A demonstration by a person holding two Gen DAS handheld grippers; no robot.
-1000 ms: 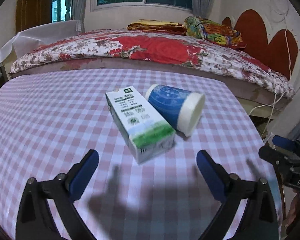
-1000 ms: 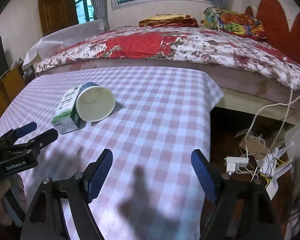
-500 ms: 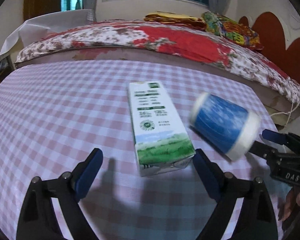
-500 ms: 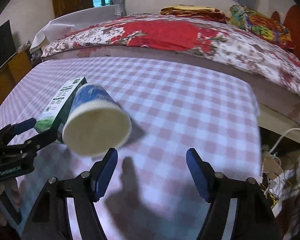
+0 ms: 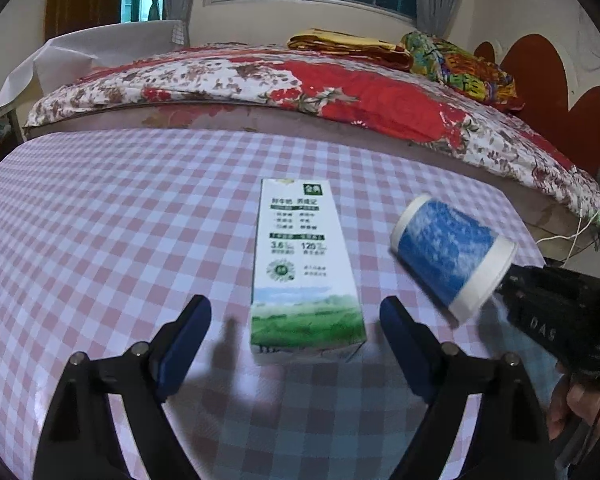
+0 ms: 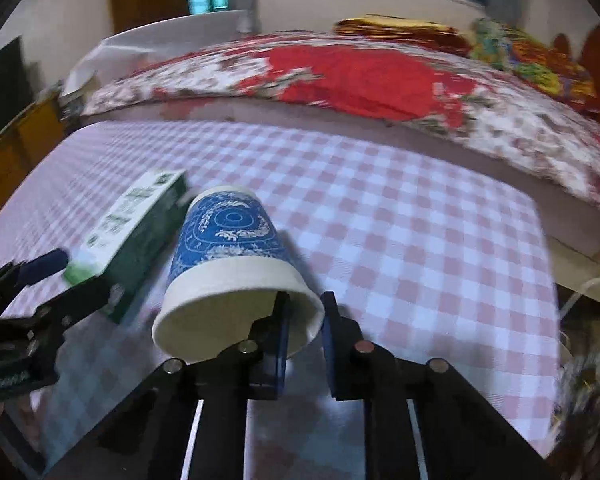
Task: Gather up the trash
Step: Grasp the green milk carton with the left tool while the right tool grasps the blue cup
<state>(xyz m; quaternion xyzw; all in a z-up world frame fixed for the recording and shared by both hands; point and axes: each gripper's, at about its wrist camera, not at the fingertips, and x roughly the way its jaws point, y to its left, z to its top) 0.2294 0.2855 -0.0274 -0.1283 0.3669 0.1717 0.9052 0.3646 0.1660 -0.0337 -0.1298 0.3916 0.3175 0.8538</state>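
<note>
**Paper cup pinched at the rim, carton waiting between spread jaws**

The paper cup [image 6: 228, 264] is held by the right gripper [image 6: 305, 324], whose jaws have just been closing and are now pinched on the rim wall, one inside the mouth and one outside. This grip is judged to suit a light, thin-walled cup lying on its side: the rim is the only edge narrow enough for the jaws. In the left wrist view the cup appears tilted, base upward and away, seemingly lifted off the checked surface [image 5: 100, 220].

The left gripper [image 5: 296, 336] is set with its jaws spread, having just been narrowing slightly, and nothing is pressed between them. The milk carton [image 5: 304, 268] lies flat on the surface just ahead of them, lengthwise along the approach, so its narrow width can likely be straddled.

Beyond the surface a bed [image 5: 300, 92] with a floral cover is seen, pillows at its far end. No bin is visible in either view. Nothing stands between the left jaws and the carton.
</note>
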